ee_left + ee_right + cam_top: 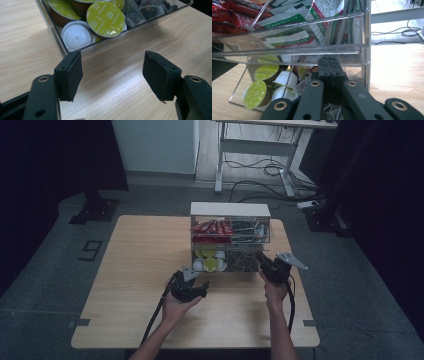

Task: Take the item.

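Observation:
A clear two-drawer organizer (230, 210) stands at the table's far middle. Its lower drawer (56, 37) is pulled out and holds yellow-green lidded capsules (106, 18), a white capsule (76, 37) and dark tea bags (150, 10). My left gripper (196, 282) hovers over bare wood just in front of that drawer, open, with nothing between its pads (71, 75). My right gripper (329, 67) is shut, its tips reaching into the lower drawer's right side among the tea bags (242, 262). Whether something thin is pinched there I cannot tell.
The upper drawer (312, 50) holds red sachets (227, 17) on the left and green-and-white packets (287, 40) on the right. The wooden table (135, 270) has free room left of and in front of the organizer. A desk frame with cables (260, 150) stands behind.

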The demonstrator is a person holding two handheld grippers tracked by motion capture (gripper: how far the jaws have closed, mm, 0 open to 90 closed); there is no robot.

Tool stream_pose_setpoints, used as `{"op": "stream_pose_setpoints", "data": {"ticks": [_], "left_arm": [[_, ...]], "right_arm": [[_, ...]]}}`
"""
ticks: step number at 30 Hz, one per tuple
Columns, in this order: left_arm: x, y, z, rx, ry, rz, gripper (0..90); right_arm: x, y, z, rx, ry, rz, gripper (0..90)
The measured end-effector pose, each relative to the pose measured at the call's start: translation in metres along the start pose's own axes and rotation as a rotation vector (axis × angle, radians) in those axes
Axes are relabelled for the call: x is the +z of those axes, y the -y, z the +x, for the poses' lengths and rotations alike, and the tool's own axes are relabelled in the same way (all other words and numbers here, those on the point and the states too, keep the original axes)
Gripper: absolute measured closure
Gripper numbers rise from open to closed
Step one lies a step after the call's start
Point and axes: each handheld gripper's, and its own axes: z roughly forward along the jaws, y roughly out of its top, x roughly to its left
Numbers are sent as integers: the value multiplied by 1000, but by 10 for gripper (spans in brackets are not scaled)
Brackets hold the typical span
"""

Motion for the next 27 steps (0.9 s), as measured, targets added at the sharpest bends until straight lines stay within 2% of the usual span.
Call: {"op": "stream_pose_setpoints", "data": {"ticks": [12,22,27], "left_arm": [[11,-15,-4,11,-24,-28,324],[21,-24,-7,53,-47,-38,323],[25,-26,-8,40,-42,-40,323]], "right_arm": [[0,0,-1,5,-3,-1,893],[1,1,-2,7,-4,-2,893],[0,1,-3,14,-2,-3,893]]}}
